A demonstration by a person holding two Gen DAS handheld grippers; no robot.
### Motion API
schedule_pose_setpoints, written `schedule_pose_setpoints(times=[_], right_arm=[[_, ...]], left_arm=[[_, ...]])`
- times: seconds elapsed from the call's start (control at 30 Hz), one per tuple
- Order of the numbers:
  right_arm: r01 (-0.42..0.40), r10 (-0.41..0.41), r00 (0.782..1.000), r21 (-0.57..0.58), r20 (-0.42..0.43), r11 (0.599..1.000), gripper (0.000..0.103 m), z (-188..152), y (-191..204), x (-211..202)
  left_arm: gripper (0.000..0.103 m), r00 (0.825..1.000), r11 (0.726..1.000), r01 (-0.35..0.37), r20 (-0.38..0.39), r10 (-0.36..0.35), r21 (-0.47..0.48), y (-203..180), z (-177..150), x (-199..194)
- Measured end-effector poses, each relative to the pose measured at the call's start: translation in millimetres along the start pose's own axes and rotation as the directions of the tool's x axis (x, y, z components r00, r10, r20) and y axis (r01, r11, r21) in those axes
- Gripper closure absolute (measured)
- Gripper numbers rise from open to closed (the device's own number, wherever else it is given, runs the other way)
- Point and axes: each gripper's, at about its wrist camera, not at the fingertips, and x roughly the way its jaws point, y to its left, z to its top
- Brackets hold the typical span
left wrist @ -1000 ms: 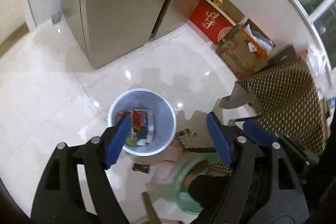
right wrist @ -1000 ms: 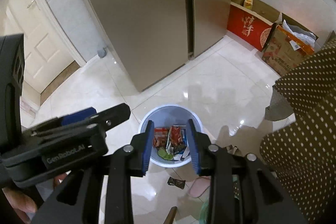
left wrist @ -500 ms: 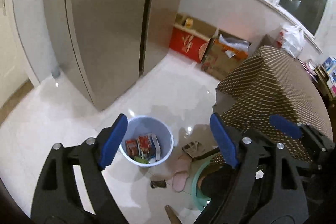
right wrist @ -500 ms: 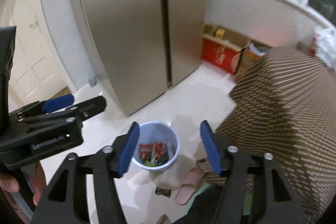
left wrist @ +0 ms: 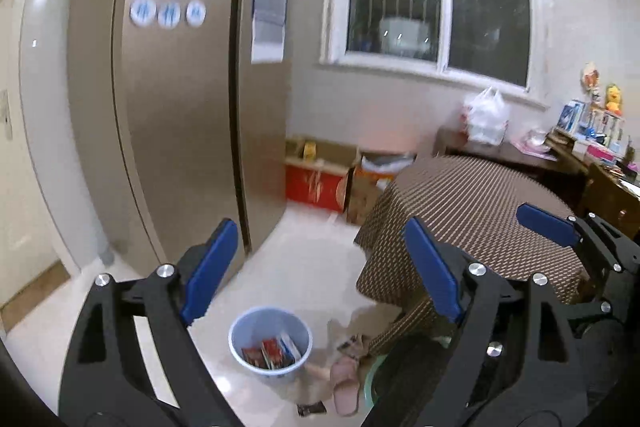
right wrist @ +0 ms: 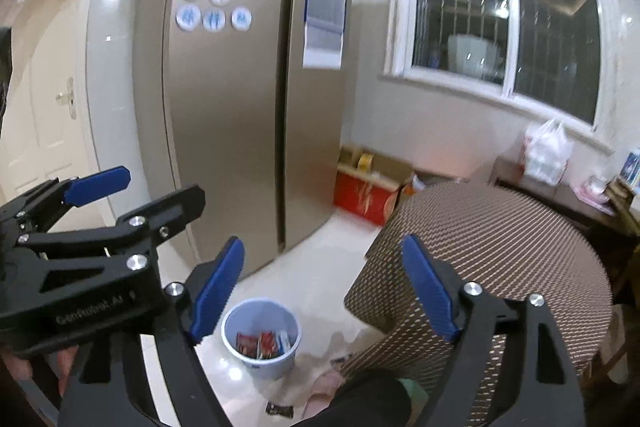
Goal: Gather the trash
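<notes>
Tongs on both sides are spreading with nothing between their blue pads: my left gripper point(left wrist: 320, 271) and my right gripper point(right wrist: 324, 291) each frame only floor and furniture. Below them I see the pale blue trash bin point(left wrist: 270, 347) standing on the glossy white floor point(left wrist: 304, 267), in front of the tall steel refrigerator point(left wrist: 180, 115) and beside the table with the brown dotted cloth point(left wrist: 472, 211). Red and white wrappers point(left wrist: 270, 351) lie inside the bin. One small dark wrapper point(left wrist: 311, 408) lies on the floor just outside it, near a pink slipper point(left wrist: 345, 393). From the right wrist view, the left gripper shows at the left edge.
</notes>
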Motion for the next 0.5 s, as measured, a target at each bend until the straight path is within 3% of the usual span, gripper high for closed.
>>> schedule_pose_setpoints(times=[0.23, 0.5], right_arm=[[0.119, -0.117, 0.983, -0.003, 0.143, 0.993, 0.019, 8, -19, -66], [0.177, -0.184, 0.962, 0.053, 0.203, 0.983, 0.015, 2, -40, -97]], left_arm=[[0.012, 0.99, 1.0, -0.009, 0.141, 0.008, 0.012, -18, 15, -45], [0.011, 0.98, 0.997, 0.069, 0.185, -0.075, 0.036, -37, 22, -58]])
